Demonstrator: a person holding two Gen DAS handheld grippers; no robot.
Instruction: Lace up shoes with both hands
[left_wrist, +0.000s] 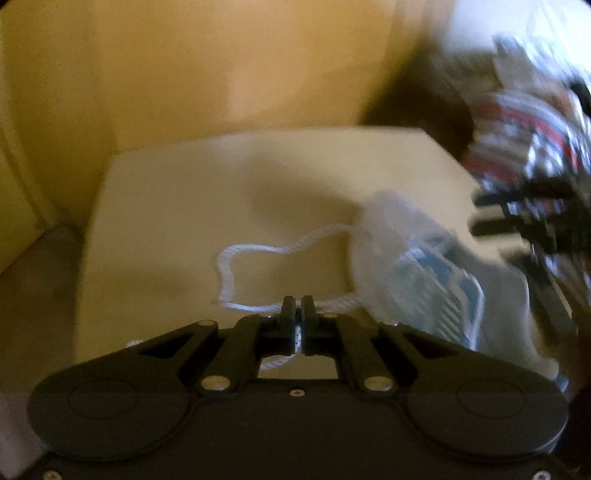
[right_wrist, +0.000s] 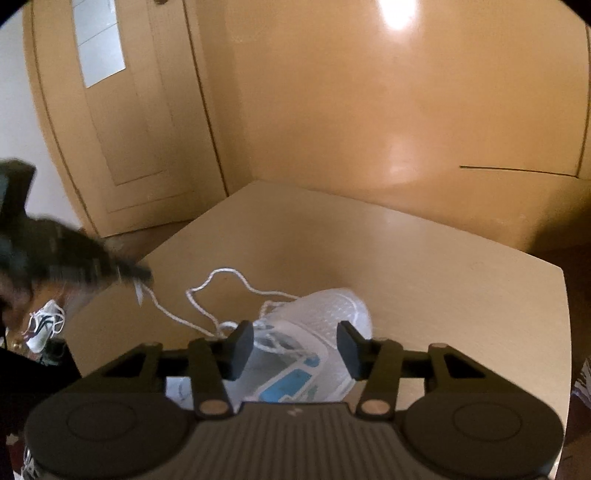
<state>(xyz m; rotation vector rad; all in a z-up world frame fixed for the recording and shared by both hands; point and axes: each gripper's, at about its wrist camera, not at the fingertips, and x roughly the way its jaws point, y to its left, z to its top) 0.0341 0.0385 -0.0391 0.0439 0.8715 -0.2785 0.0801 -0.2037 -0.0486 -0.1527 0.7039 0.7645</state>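
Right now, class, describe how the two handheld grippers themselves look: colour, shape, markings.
Both are matte black. The left gripper has two slim fingers on hinged link bars with silver pivot pins, above a wide body with two round discs. The right gripper matches it, with broad flat finger pads and a ribbed body centre.

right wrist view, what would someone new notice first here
A white shoe with blue panels sits on the tan table, between the right claw's spread fingers. Its white lace snakes loosely leftward across the table to the blurred left claw, which is shut on it.
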